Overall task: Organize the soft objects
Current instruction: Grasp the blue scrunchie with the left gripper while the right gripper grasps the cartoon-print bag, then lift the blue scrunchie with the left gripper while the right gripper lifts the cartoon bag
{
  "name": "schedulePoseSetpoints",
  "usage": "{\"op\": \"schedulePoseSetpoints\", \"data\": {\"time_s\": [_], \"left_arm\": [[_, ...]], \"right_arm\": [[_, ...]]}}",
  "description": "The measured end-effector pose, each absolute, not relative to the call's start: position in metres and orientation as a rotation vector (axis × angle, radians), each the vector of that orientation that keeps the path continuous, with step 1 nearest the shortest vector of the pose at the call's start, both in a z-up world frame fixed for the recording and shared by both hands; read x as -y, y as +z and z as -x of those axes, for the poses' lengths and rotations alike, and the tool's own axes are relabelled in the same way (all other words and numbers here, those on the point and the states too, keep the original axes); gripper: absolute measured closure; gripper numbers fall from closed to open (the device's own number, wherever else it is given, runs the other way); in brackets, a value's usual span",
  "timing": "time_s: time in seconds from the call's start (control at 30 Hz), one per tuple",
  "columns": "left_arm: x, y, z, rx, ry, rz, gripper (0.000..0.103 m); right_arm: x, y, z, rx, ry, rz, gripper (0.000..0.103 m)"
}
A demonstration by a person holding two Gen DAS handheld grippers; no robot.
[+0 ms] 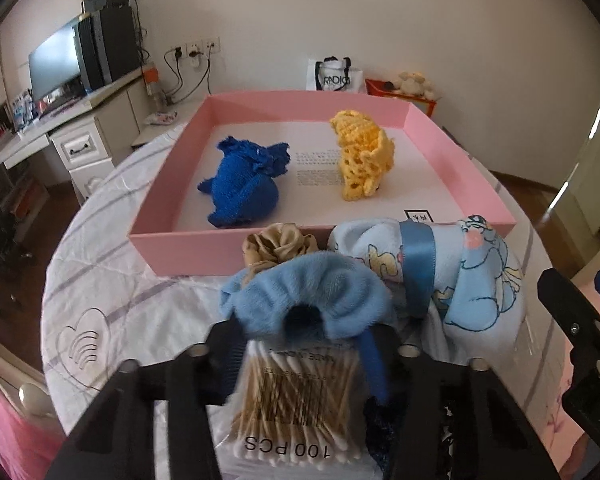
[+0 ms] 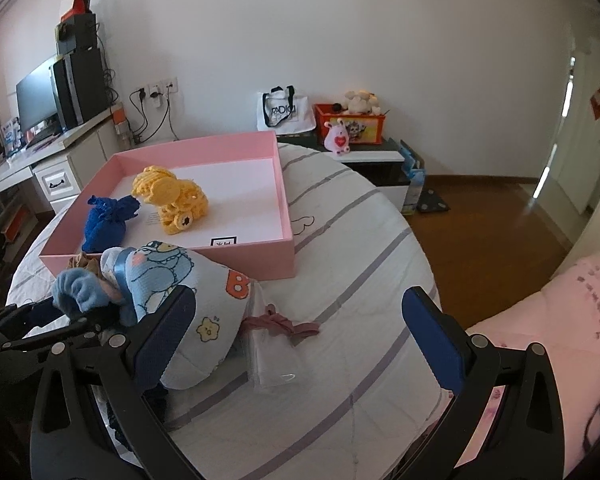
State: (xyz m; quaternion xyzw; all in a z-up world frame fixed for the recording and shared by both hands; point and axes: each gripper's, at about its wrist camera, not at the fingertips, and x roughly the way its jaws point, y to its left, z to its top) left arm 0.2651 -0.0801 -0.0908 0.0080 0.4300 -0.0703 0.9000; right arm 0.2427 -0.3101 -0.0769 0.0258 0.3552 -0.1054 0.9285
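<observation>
In the left wrist view my left gripper [image 1: 304,336] is shut on a fluffy light-blue scrunchie [image 1: 304,300], just above a pack of cotton swabs [image 1: 296,400]. A beige scrunchie [image 1: 280,244] and a printed baby cloth bundle [image 1: 480,280] tied with blue ribbon lie in front of the pink box [image 1: 220,252]. Inside the box are a blue knitted piece [image 1: 244,184] and a yellow crochet piece [image 1: 364,156]. My right gripper [image 2: 300,300] is open, its left finger against the cloth bundle [image 2: 212,312]. A pink hair tie [image 2: 284,324] in clear plastic lies between its fingers.
Everything rests on a bed with a white striped quilt [image 2: 360,240]. A pink pillow [image 2: 560,320] lies at the right. A desk with a monitor [image 2: 36,96] stands at the left. A white bag [image 2: 284,112] and an orange toy crate [image 2: 352,124] stand by the far wall.
</observation>
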Motion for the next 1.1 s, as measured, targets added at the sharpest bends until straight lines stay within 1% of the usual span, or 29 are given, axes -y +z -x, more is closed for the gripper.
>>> {"op": "schedulePoseSetpoints", "data": {"time_s": [0.03, 0.13, 0.2, 0.4, 0.67, 1.1], "left_arm": [[0.079, -0.089, -0.263, -0.886, -0.14, -0.012, 0.072], [0.072, -0.083, -0.258, -0.879, -0.152, 0.01, 0.078], [0.067, -0.077, -0.253, -0.874, -0.162, 0.026, 0.08], [0.053, -0.057, -0.234, -0.83, -0.147, 0.034, 0.081], [0.037, -0.047, -0.212, -0.803, -0.119, 0.03, 0.08], [-0.007, -0.053, -0.209, -0.858, -0.133, 0.082, 0.08]], "right_arm": [[0.309, -0.077, -0.242, -0.727, -0.214, -0.052, 0.0], [0.306, -0.074, -0.239, -0.72, -0.207, -0.05, 0.0], [0.304, -0.071, -0.236, -0.711, -0.201, -0.05, 0.0], [0.294, -0.065, -0.234, -0.695, -0.167, -0.036, 0.0], [0.271, -0.066, -0.24, -0.714, -0.125, 0.003, 0.0], [0.227, -0.105, -0.282, -0.838, -0.101, 0.112, 0.001]]}}
